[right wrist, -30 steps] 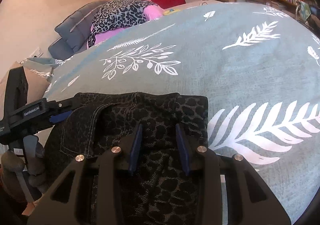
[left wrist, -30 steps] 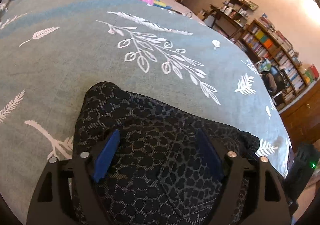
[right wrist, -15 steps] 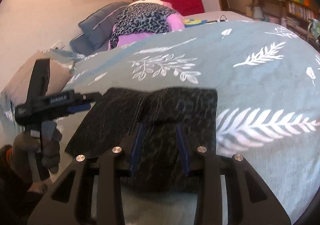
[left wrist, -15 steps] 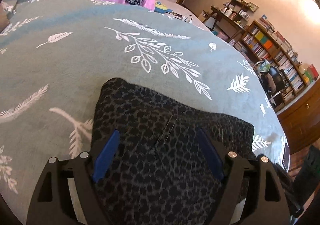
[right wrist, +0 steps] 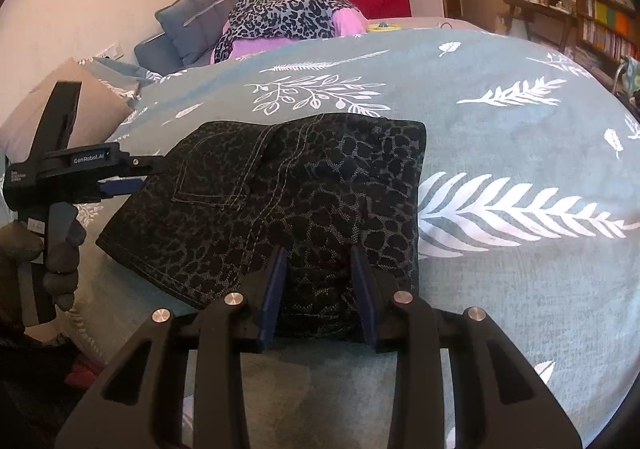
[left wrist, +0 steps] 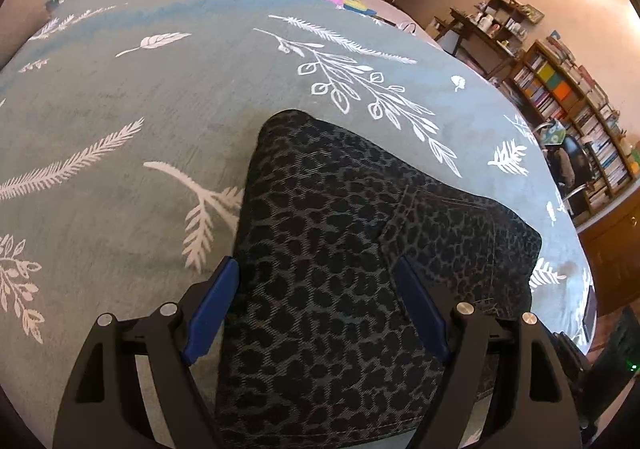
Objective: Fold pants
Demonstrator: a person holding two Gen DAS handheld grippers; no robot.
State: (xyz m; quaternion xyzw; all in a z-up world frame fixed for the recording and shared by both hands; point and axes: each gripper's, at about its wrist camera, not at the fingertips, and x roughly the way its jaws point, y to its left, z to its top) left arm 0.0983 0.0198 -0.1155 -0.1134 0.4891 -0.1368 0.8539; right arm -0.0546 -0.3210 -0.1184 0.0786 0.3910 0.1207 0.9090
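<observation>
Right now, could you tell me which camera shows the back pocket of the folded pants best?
The right wrist view: the back pocket lies unobstructed, its pale stitching outlining it on the pants. The left wrist view shows the pocket only obliquely, its lower end hidden behind the left claw.

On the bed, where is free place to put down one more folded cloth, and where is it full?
Free: the bedspread right of the folded pants, and the stretch between the pants and the leopard-print pile near the red headboard. Crowded: the near left edge, where the left gripper meets the pants.
</observation>
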